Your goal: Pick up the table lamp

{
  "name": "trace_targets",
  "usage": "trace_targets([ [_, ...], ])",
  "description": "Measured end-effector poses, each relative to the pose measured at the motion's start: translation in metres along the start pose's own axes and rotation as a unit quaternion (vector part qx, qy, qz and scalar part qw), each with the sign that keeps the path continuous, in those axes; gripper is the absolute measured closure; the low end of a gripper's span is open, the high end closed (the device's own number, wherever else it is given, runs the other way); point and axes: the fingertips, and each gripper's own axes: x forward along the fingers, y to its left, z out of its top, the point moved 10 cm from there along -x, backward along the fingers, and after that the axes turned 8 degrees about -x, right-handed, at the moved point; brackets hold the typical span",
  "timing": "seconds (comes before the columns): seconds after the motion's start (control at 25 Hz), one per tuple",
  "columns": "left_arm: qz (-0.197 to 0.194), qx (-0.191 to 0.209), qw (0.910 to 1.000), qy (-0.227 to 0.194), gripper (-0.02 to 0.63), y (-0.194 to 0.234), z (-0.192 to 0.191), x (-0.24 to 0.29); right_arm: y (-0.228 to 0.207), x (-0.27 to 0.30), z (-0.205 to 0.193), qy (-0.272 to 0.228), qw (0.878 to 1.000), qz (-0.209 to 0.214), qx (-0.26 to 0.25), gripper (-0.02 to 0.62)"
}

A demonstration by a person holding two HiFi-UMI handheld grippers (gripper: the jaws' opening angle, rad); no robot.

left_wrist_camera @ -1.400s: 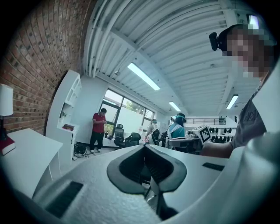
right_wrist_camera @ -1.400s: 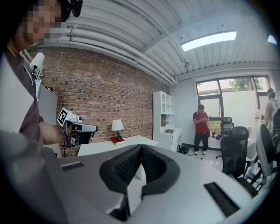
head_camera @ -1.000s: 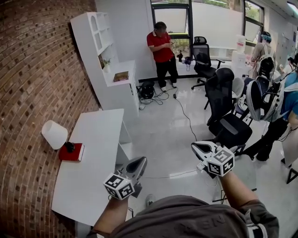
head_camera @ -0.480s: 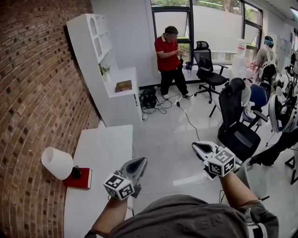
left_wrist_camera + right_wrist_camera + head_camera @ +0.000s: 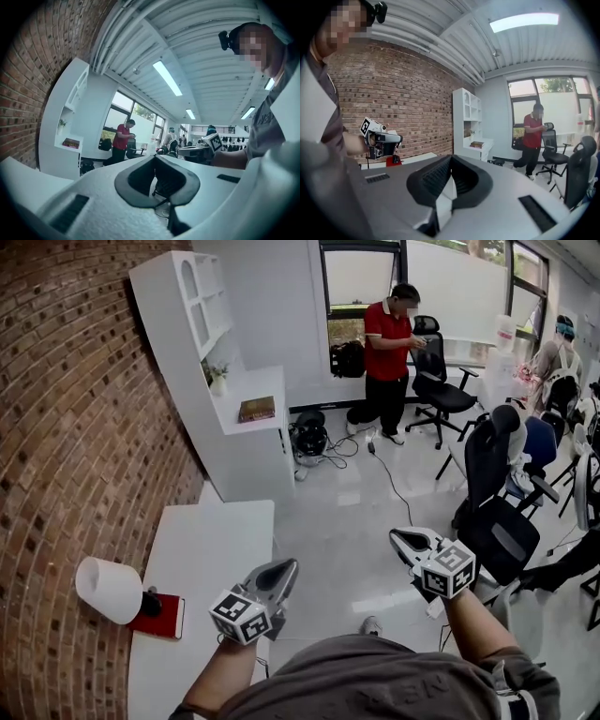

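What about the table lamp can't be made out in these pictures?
- Head view: table lamp, most of its stem hidden by its own shade.
- Right gripper view: the left gripper covers most of the shade; only the red base shows clearly.
- Left gripper view: lamp outside the frame.

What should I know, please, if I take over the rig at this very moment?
Left gripper: shut, empty, near the right edge of the white desk.
Right gripper: shut, empty, above the floor to the right of the desk.
Table lamp: stands on a red book at the desk's left side by the brick wall; neither gripper touches it.
Done: nothing yet.
Left: reach the lamp, open a gripper, grip it and lift.
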Motion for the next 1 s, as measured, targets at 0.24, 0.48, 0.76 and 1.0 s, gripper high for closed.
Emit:
trace_targets([
  [0.24, 0.036, 0.007, 0.9992, -0.016, 0.601, 0.048, 0.012, 0.079, -0.095, 0.072, -0.003, -0.012, 0.999, 0.044, -0.009, 0.6],
  [0.48, 0.072, -0.001, 0.9967, -0.038, 0.6, 0.089, 0.039, 0.174, -0.207, 0.133, 0.013, -0.023, 0.996, 0.078, -0.03, 0.6],
  [0.76, 0.067, 0.01, 0.9975, -0.021, 0.601, 0.126, 0.062, 0.23, -0.255, 0.179, 0.022, -0.029, 0.997, 0.072, -0.016, 0.6],
  [1.0, 0.019, 0.01, 0.9998, -0.003, 0.601, 0.167, 0.077, 0.241, -0.245, 0.198, 0.017, -0.013, 0.999, 0.038, -0.004, 0.6],
])
